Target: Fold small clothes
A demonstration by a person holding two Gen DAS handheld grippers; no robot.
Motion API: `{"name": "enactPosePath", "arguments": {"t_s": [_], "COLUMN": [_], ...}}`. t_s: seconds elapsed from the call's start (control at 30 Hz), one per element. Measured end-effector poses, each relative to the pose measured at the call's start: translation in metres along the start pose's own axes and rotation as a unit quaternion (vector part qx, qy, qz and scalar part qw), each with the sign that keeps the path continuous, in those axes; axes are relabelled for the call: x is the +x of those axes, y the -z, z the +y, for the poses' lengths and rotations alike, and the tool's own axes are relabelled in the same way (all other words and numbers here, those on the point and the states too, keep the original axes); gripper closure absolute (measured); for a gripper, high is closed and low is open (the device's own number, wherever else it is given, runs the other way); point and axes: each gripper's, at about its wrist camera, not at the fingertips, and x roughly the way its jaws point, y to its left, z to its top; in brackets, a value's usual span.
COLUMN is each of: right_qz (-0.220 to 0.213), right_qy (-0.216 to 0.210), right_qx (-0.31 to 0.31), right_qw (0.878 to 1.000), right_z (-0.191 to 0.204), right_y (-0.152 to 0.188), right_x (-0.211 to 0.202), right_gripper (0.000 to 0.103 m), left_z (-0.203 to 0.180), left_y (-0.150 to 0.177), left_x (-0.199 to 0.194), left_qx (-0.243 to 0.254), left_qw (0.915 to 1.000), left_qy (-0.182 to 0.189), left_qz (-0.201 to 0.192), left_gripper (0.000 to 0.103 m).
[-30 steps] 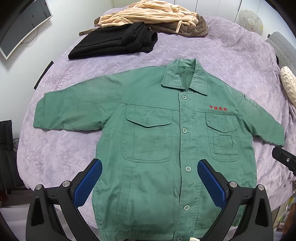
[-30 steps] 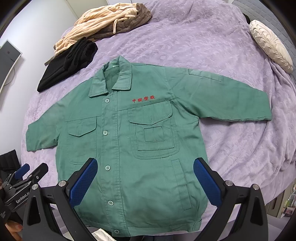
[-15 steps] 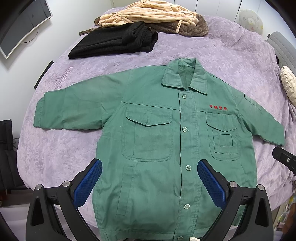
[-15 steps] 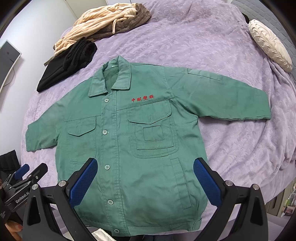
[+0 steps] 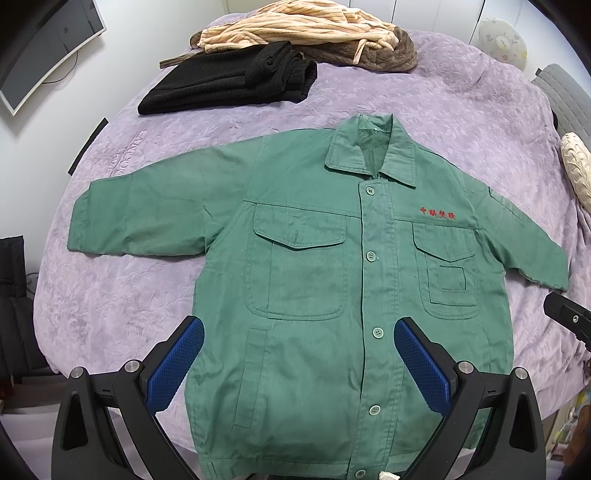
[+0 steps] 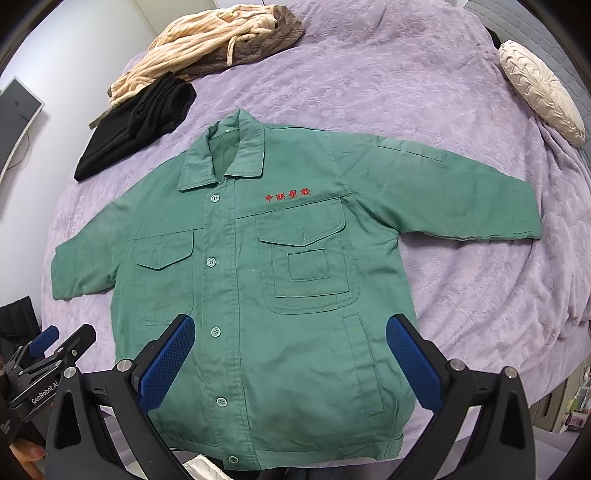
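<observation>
A green jacket (image 5: pixel 314 280) is laid flat, front up and buttoned, on a purple bedspread (image 5: pixel 424 99), both sleeves spread out to left and right. Red embroidered characters (image 6: pixel 289 195) are seen on its chest above a flap pocket. The left gripper (image 5: pixel 298 363) is held over the jacket's near hem, jaws wide apart, nothing between the blue pads (image 5: pixel 176 363). The right gripper (image 6: pixel 290 363) is likewise spread wide and empty above the lower front. At the far left of the bed a black folded garment (image 5: pixel 229 79) is placed, touching a beige striped garment (image 5: pixel 295 27) heaped beyond it. A cream cushion (image 6: pixel 541 90) is seen at far right.
</observation>
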Motion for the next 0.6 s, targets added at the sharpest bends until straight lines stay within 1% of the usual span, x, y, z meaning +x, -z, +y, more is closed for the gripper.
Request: {"name": "enactPosePath", "arguments": {"t_s": [0.6], "right_qz": [0.004], "right_qy": [0.004], "right_qx": [-0.003], "right_qw": [1.000], "right_z": [0.0052], "right_y": [0.0068], "right_x": [0.0032], "right_gripper": [0.000], "left_z": [0.0043], "left_y": [0.0004], "left_x": [0.0049], "left_qx": [-0.005], "left_qw": [1.0000], "left_qy": [0.000], "left_qz": [0.005], "left_gripper": [0.000]}}
